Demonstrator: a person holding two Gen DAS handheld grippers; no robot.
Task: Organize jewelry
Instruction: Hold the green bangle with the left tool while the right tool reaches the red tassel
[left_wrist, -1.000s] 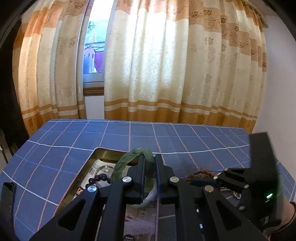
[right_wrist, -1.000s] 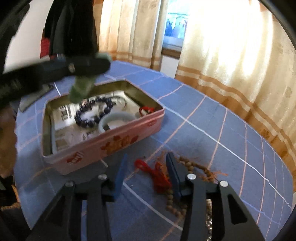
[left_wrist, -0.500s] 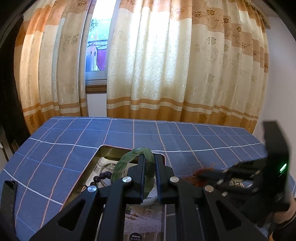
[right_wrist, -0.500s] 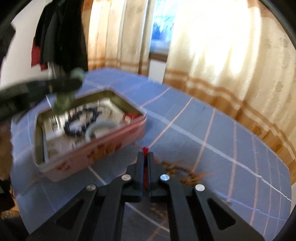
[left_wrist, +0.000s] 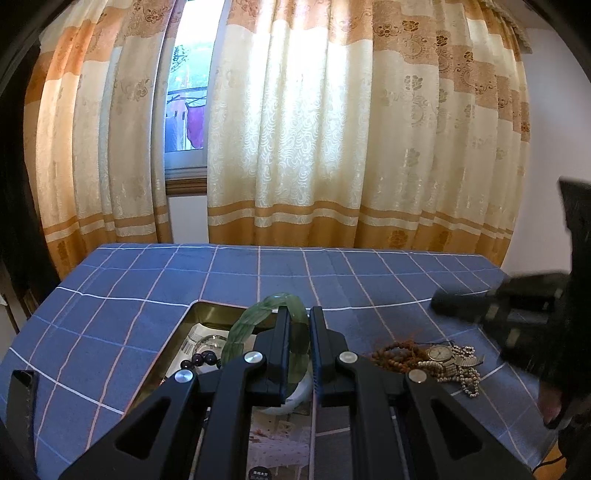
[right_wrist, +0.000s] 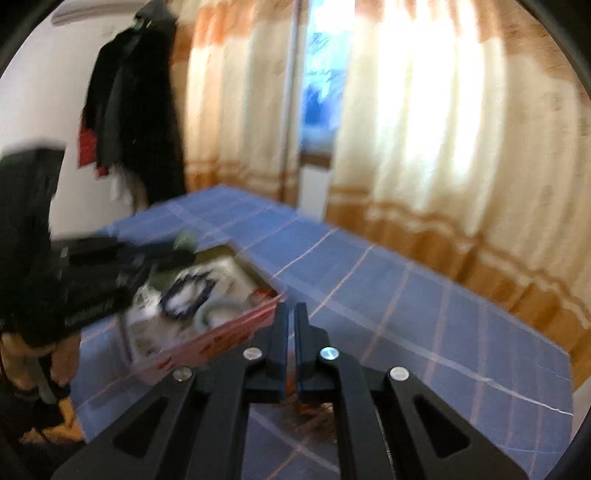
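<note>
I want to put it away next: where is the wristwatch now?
In the left wrist view, the wristwatch lies on the blue tablecloth at lower right, between the brown bead string and the silver chain.

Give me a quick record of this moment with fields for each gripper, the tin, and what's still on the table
left gripper: shut on the green bangle, above the tin
right gripper: fingers nearly together; contents too blurred to tell
tin: open, holding dark bead bracelet and pale bangle
still on tablecloth: brown beads, wristwatch, pearl strand
</note>
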